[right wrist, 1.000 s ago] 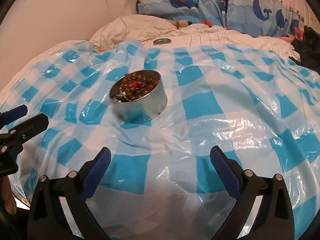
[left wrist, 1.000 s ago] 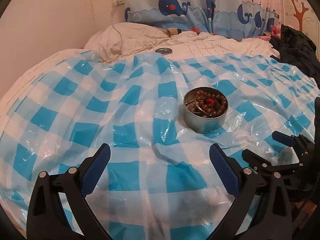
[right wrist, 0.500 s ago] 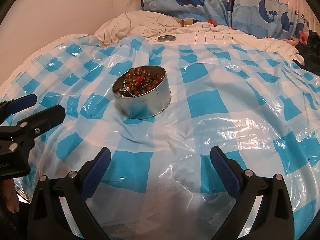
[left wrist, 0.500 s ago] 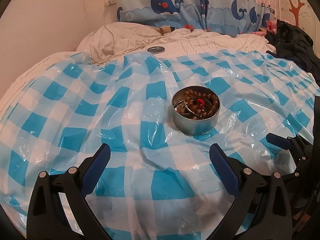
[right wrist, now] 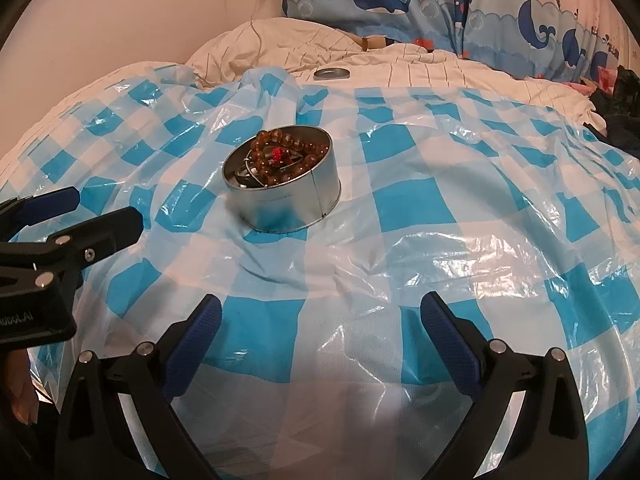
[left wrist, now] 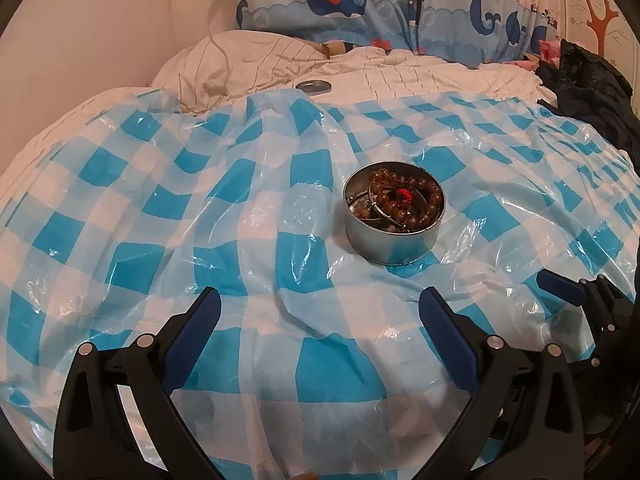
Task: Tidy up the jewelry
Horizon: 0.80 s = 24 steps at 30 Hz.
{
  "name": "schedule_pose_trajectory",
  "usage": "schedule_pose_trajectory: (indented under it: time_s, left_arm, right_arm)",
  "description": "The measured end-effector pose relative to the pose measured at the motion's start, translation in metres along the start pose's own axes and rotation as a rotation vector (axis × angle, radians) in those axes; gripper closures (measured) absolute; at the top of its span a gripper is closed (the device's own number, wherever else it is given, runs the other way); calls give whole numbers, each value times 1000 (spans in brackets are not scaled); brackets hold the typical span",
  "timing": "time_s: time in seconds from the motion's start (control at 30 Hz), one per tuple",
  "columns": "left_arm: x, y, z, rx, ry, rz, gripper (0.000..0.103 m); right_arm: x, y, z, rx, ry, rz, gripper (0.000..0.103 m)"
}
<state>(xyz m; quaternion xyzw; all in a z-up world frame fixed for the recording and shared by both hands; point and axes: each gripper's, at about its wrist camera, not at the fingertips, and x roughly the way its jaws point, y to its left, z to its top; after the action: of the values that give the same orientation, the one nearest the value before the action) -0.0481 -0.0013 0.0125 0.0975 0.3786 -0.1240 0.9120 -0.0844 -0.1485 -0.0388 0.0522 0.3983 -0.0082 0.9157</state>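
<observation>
A round silver tin (left wrist: pixel 394 242) stands on the blue-and-white checked plastic sheet (left wrist: pixel 160 240). It holds a brown bead bracelet with a red knot (left wrist: pixel 404 197) and other small jewelry. The tin also shows in the right wrist view (right wrist: pixel 288 204), with the bracelet (right wrist: pixel 280 156) inside. Its flat round lid (left wrist: pixel 314 86) lies on the white bedding behind the sheet and shows in the right wrist view too (right wrist: pixel 331 73). My left gripper (left wrist: pixel 320 316) is open and empty, well short of the tin. My right gripper (right wrist: pixel 320 318) is open and empty, in front of the tin and to its right.
A crumpled white duvet (left wrist: pixel 248 60) and whale-print curtain (left wrist: pixel 360 0) lie at the back. Dark clothing (left wrist: pixel 592 92) is piled at the right. A cream wall (left wrist: pixel 100 28) stands on the left. A cable (right wrist: pixel 256 32) trails over the duvet.
Both grippers have risen and shifted a little, so the tin sits slightly farther and more central in the left view. Both jaws stay open. The tin has not moved.
</observation>
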Motion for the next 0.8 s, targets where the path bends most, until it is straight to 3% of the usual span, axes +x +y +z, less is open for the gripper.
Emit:
schedule_pose_trajectory:
  time_s: [0.8]
  left_arm:
    - [6, -11, 7, -9, 8, -19, 8]
  right_arm:
    - [5, 2, -2, -8, 39, -11, 8]
